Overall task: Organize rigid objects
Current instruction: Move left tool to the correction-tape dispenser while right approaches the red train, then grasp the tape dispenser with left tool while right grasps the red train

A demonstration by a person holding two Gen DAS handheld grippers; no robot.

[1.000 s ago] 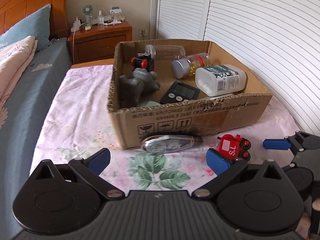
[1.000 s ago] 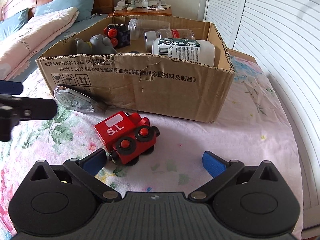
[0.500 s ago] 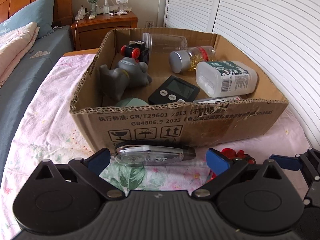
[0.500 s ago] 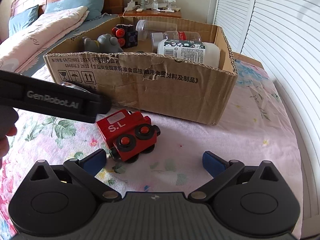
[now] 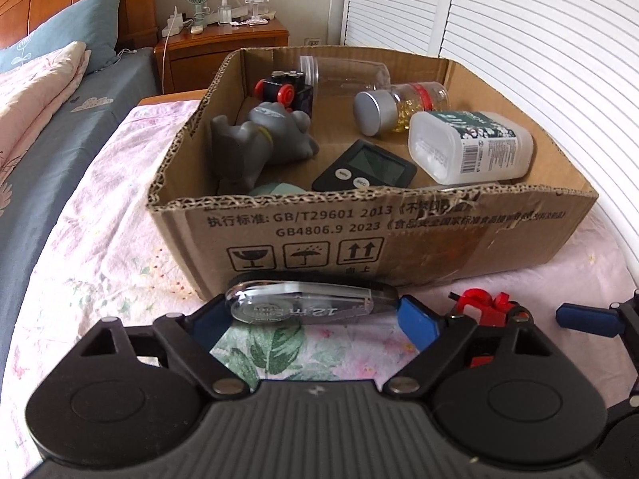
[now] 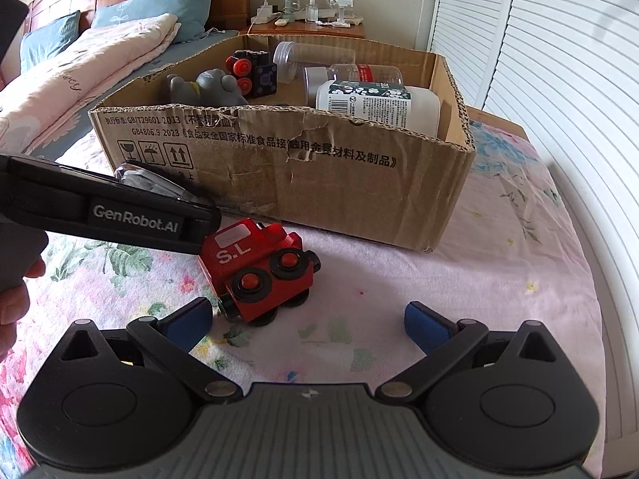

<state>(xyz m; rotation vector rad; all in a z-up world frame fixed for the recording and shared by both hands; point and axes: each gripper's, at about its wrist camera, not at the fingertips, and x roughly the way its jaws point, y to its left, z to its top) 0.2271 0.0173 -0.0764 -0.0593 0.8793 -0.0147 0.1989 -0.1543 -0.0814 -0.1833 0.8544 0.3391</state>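
A clear correction-tape dispenser (image 5: 303,305) lies on the floral sheet against the front of the cardboard box (image 5: 399,235). My left gripper (image 5: 315,321) is open with the dispenser between its blue pads. A red toy train (image 6: 259,269) marked "S.L" lies on the sheet just ahead of my right gripper (image 6: 307,325), which is open and empty; the train is near its left pad. The left gripper's body (image 6: 120,215) crosses the right wrist view and hides most of the dispenser (image 6: 147,181).
The box holds a grey toy animal (image 5: 259,139), a black toy train car (image 5: 285,88), a black timer (image 5: 365,167), a white bottle (image 5: 471,145), and clear jars (image 5: 399,103). A bed with pillows lies left; a nightstand (image 5: 223,48) stands behind; louvred doors on the right.
My left gripper has moved forward and down so the tape dispenser now sits between its pads. My right gripper has edged a little closer to the red train.
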